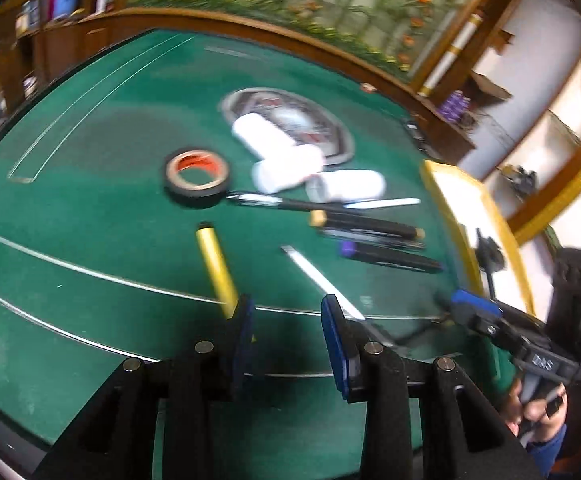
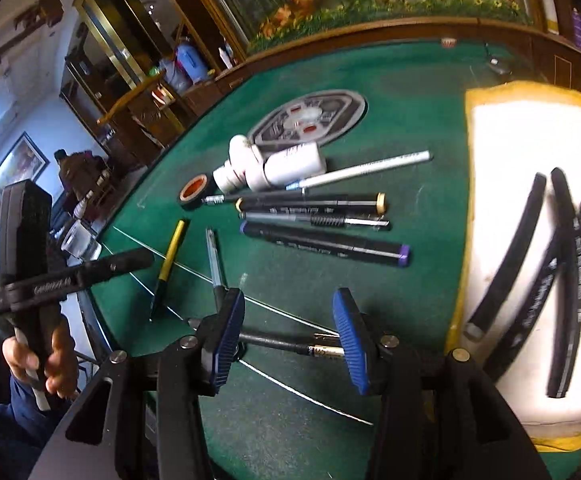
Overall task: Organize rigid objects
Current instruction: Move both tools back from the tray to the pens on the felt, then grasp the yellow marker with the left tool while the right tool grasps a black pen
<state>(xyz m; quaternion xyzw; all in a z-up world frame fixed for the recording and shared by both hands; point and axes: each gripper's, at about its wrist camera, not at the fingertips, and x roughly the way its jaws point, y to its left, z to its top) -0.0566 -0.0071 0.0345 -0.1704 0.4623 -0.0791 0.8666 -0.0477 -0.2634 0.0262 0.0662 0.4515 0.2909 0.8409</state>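
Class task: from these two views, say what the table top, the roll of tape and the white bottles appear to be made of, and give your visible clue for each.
Table top: probably felt or baize, matt green with no glare.
Roll of tape: likely black plastic tape on an orange-printed core, probably card; its side has a slight sheen.
White bottles: seemingly plastic, smooth, opaque and evenly white; blur leaves this open.

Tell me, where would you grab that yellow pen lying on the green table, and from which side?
Probably around the middle of the yellow pen, from above, with the hand-held gripper's pads set across its narrow width. It lies flat on the green table, long and slim, with bare felt on both sides, so nothing crowds the fingers there.
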